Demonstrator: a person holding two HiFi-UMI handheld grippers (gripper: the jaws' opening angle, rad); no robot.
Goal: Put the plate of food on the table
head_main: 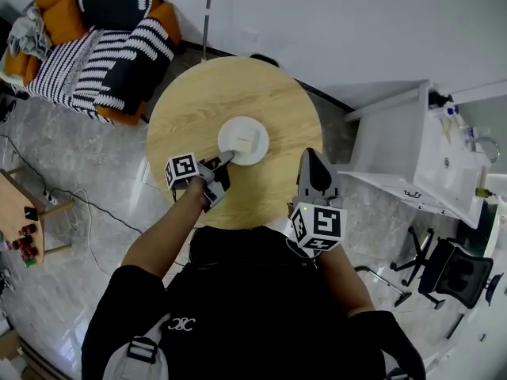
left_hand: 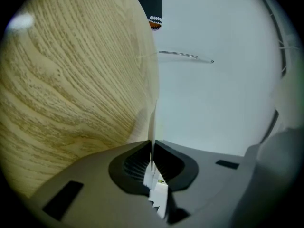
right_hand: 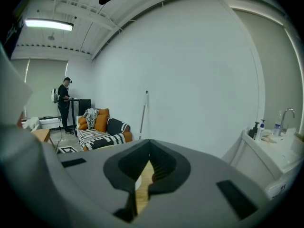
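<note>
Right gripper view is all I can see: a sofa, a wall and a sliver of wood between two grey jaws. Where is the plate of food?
Observer: The white plate is over the middle of the round wooden table, ahead and to the left of your right gripper.
Operator: Is anything holding it?
Observer: Yes. The left gripper is clamped on its near rim; the left gripper view shows the thin edge pinched between the jaws.
Operator: What's the food?
Observer: One pale square piece in the plate's centre; it's too small to name.
</note>
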